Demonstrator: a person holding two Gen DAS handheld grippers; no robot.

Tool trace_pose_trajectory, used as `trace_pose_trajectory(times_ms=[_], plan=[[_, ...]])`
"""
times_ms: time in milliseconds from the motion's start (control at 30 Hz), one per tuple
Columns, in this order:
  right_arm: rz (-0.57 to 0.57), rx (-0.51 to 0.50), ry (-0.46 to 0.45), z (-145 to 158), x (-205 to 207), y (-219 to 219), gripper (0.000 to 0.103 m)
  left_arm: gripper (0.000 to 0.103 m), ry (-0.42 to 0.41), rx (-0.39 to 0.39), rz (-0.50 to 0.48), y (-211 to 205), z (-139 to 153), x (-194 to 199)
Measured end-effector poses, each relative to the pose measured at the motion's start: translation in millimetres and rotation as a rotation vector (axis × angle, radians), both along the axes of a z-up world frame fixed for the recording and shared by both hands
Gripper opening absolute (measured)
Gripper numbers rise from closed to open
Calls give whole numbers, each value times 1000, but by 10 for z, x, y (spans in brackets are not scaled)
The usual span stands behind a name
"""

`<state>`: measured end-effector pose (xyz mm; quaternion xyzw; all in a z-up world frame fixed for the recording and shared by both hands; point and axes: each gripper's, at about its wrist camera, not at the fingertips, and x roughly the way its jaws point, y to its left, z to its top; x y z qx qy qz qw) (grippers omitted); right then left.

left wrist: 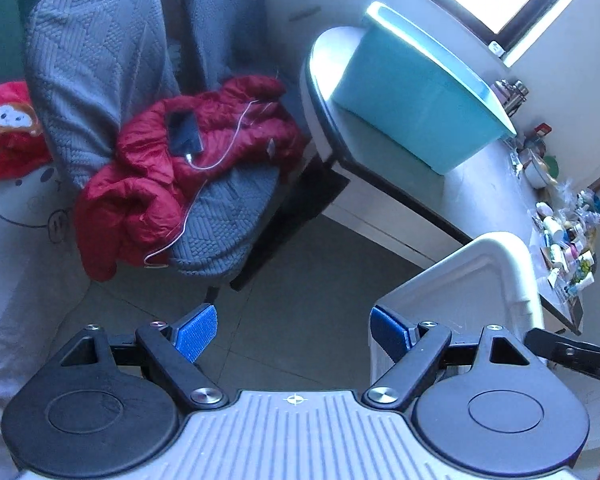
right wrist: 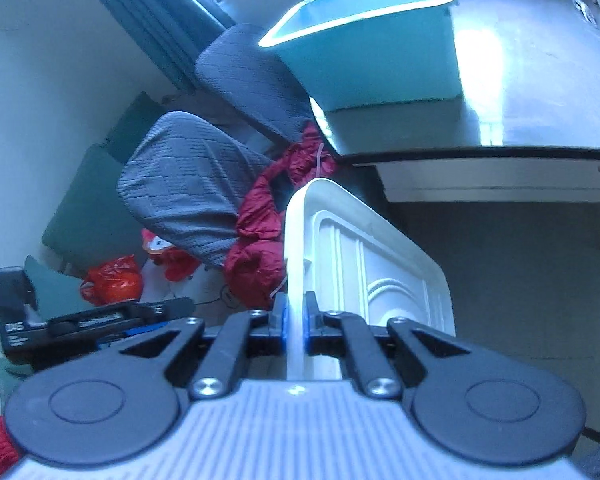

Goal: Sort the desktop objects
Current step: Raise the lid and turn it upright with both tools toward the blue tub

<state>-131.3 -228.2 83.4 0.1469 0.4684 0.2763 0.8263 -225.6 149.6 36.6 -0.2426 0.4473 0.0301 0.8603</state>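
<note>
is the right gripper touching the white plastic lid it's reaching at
Touching. The right wrist view shows the right gripper with both blue pads pressed flat against the edge of the white plastic lid, no gap on either side.

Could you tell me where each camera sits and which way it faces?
Left wrist: on the open left gripper, looking down at floor, chair and red jacket.
Right wrist: on the right gripper, shut on the white lid, facing the desk.
Shared: teal bin, lid, jacket.
</note>
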Motion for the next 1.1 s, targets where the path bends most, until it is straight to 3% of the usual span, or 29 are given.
trace_pose_trajectory(times_ms=[600, 667, 733, 833, 967, 1100], plan=[[78, 82, -56, 470, -210, 241, 7, 87, 54, -78, 35, 131, -498, -175], [81, 87, -63, 504, -228, 257, 7, 87, 48, -119, 50, 144, -632, -192], [83, 97, -64, 541, -246, 267, 7, 96, 36, -220, 79, 188, -843, -221], [87, 94, -68, 585, -276, 296, 7, 96, 28, -396, 138, 217, -1311, -305], [104, 78, -77, 649, -321, 378, 7, 97, 49, -540, 147, 99, -1925, -334], [132, 62, -83, 708, -377, 482, 7, 101, 52, -810, 138, -96, -2551, -260]])
